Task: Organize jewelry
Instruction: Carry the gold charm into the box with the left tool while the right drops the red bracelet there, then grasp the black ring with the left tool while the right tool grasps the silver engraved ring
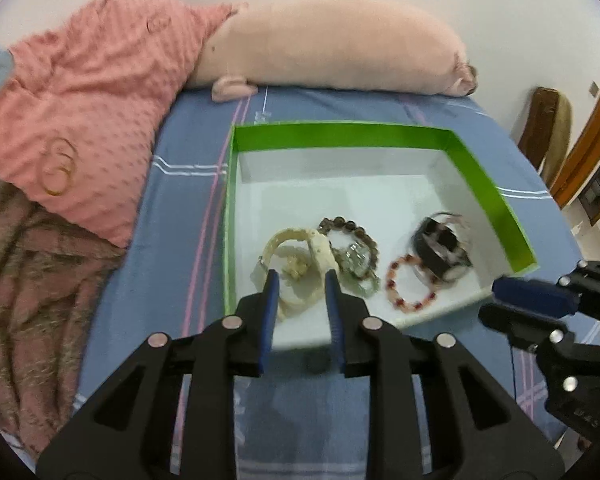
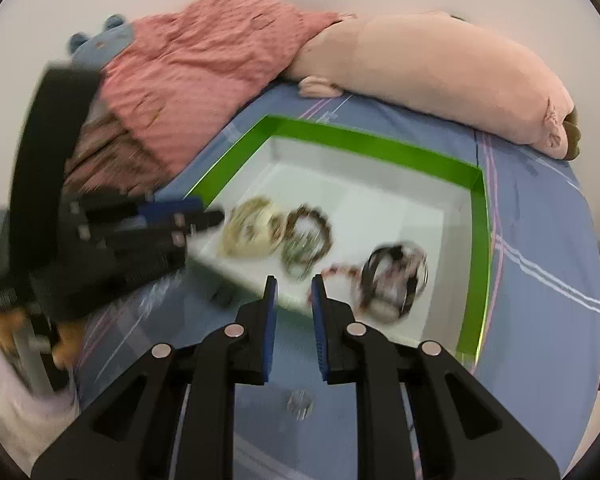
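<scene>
Jewelry: cream bracelet, beaded bracelet, red bracelet, black watch, along box near edge.
Left gripper: jaws parted, empty.
Right gripper: jaws parted, empty.

My left gripper and right gripper looked identical: black plastic linkage arms w/ triangular cutouts, round silver pivot pins, blue ribbed pads lining both fingers. Pale sleeve at edge, blurred.

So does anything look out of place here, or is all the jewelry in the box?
Not all of it. Two gold bangles lie on the pink blanket, outside the green-walled box, and a small silvery piece sits on the blue sheet near the right gripper.
</scene>
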The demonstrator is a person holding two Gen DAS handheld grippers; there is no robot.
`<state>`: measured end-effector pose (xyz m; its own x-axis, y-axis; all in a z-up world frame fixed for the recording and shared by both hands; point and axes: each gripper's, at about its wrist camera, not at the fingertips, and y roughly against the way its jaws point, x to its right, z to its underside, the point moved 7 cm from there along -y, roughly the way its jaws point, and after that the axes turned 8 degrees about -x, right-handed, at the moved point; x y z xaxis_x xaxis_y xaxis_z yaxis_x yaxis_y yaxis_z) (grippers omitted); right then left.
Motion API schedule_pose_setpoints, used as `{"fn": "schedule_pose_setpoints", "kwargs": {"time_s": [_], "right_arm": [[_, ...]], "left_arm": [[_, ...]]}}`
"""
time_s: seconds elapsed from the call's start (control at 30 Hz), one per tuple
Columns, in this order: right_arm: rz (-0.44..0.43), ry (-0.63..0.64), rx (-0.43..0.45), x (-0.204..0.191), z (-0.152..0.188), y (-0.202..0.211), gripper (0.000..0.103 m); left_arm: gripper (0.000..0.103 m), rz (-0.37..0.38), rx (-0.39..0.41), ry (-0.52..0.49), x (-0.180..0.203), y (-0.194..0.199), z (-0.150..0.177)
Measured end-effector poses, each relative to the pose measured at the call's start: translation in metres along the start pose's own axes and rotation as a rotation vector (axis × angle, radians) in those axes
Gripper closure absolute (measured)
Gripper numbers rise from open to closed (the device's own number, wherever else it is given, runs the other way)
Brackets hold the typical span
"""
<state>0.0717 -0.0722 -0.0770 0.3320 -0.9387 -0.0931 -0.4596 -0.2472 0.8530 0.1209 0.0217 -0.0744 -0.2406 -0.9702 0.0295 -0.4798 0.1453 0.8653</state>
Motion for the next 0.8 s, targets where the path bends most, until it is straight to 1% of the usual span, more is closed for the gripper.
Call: {"fn": "schedule_pose_setpoints", "kwargs": {"time_s": [0.03, 0.1, 0.13, 0.17, 0.27, 0.33, 0.37, 0.4, 0.43, 0.57, 0.7, 0.8], "right_arm": [[-0.004, 0.01, -0.013, -0.002, 0.008, 0.003, 0.086], [0.012, 0.021, -0.061, -0.004, 0.027, 0.002, 0.086], [0.019, 0.021, -0.087, -0.004, 0.035, -0.002, 0.086], [0.022, 0.018, -0.105, -0.003, 0.041, -0.005, 0.086], [0.025, -0.013, -0.174, 0.005, 0.059, -0.027, 0.086], [0.013, -0.042, -0.2, 0.01, 0.066, -0.036, 0.08], [0.006, -0.059, -0.211, 0.012, 0.069, -0.04, 0.072], [0.002, -0.066, -0.214, 0.013, 0.071, -0.042, 0.067], [0.001, -0.069, -0.214, 0.013, 0.073, -0.043, 0.065], [0.013, -0.049, -0.222, 0.008, 0.079, -0.044, 0.065], [0.043, -0.031, -0.227, 0.008, 0.083, -0.048, 0.065], [0.056, -0.023, -0.223, 0.009, 0.085, -0.052, 0.065]], "left_arm": [[0.074, 0.008, -0.001, -0.002, 0.002, 0.006, 0.006], [0.072, 0.062, -0.035, -0.025, 0.009, 0.01, 0.019], [0.071, 0.098, -0.066, -0.043, 0.014, 0.008, 0.029], [0.071, 0.111, -0.09, -0.047, 0.016, 0.005, 0.035], [0.071, 0.082, -0.157, -0.036, 0.013, -0.016, 0.049], [0.071, 0.081, -0.214, -0.01, 0.009, -0.032, 0.056], [0.071, 0.083, -0.234, 0.0, 0.008, -0.039, 0.058], [0.07, 0.078, -0.244, -0.001, 0.008, -0.043, 0.059], [0.069, 0.072, -0.249, -0.002, 0.009, -0.046, 0.059], [0.064, 0.047, -0.251, 0.002, 0.011, -0.056, 0.06], [0.064, 0.038, -0.251, -0.006, 0.015, -0.064, 0.056], [0.064, 0.012, -0.245, -0.02, 0.016, -0.067, 0.056]]}}
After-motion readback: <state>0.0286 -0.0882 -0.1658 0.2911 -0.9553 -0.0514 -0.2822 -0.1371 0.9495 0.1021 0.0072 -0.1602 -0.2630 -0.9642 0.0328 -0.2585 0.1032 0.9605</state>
